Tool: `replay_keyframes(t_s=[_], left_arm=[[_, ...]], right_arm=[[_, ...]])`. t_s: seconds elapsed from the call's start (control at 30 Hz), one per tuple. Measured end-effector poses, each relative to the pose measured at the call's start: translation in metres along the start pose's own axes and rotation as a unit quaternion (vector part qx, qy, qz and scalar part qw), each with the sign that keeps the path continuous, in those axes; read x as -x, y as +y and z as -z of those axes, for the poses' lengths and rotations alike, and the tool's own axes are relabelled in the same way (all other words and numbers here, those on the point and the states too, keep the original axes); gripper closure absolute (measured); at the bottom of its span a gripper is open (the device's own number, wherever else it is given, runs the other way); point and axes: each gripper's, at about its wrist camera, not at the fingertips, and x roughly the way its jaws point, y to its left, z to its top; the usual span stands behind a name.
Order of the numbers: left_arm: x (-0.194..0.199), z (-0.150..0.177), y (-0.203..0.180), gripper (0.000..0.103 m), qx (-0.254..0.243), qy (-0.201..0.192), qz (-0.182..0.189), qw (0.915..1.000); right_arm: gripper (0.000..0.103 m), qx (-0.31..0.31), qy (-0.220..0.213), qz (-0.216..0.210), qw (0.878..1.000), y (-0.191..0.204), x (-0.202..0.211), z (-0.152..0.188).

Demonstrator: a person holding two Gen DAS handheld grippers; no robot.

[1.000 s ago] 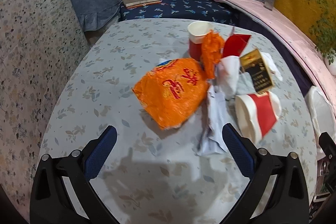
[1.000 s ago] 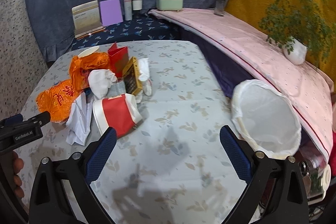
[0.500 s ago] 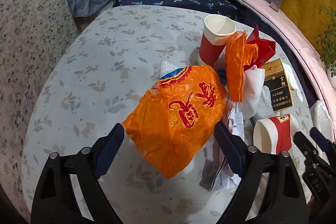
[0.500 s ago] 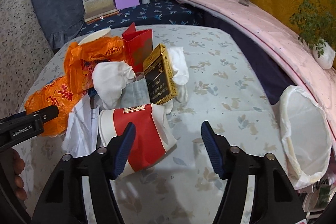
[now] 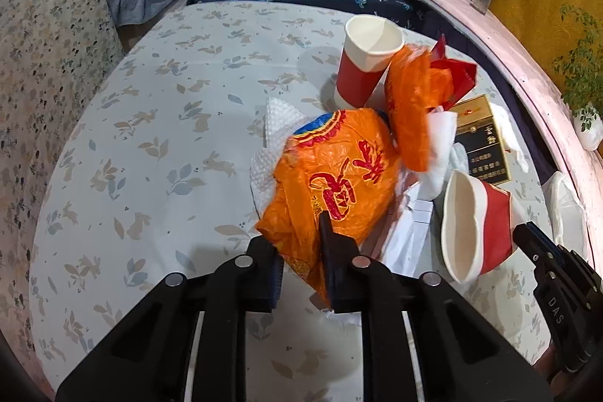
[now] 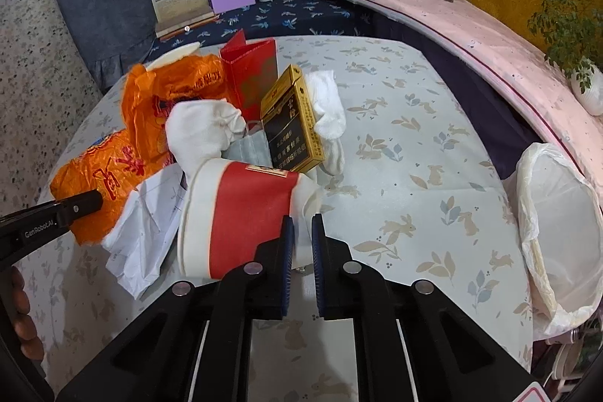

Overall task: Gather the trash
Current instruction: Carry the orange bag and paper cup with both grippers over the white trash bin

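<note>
a table (image 5: 158,123) under a leaf-print cloth carries a heap of trash near its right side, with a white-lined bin (image 6: 554,213) open at the table's right edge. the left gripper (image 5: 301,251) is closing, its jaws pinching the near edge of an orange plastic bag (image 5: 339,183). the right gripper (image 6: 300,236) is closing too, clamped on the white bottom end of a red paper cup (image 6: 241,213) lying on its side. a gold cigarette box (image 6: 292,127) leans behind the cup.
</note>
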Motion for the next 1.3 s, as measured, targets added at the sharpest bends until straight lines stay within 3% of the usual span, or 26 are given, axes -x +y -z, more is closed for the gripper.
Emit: replay_keyframes(t_s=[0.53,0.77,0.87,0.9,0.93,1.3], left_arm=[[0.073,0.008,-0.024,0.093,-0.016,-0.061,0.028,0.9976],[0.101,0.013,-0.041,0.093,-0.029,-0.085,0.047,0.9949],[0.106,0.018,-0.051,0.093,-0.037,-0.084,0.058,0.9941],[0.106,0.02,-0.054,0.092,-0.04,-0.082,0.062,0.9939],[0.105,0.022,-0.058,0.092,-0.043,-0.078,0.065,0.9938],[0.069,0.045,-0.089,0.092,-0.074,-0.018,0.079,0.9939]], right_arm=[[0.102,-0.027,-0.066,0.006,0.997,-0.029,0.067,-0.002],[0.102,-0.047,-0.069,0.011,0.996,-0.047,0.075,0.008],[0.08,-0.061,-0.06,0.016,0.996,-0.056,0.073,0.016],[0.062,-0.064,-0.057,0.017,0.996,-0.06,0.071,0.019],[0.053,-0.07,-0.056,0.018,0.996,-0.063,0.069,0.022],[0.052,-0.097,-0.007,0.013,0.995,-0.084,0.028,0.043]])
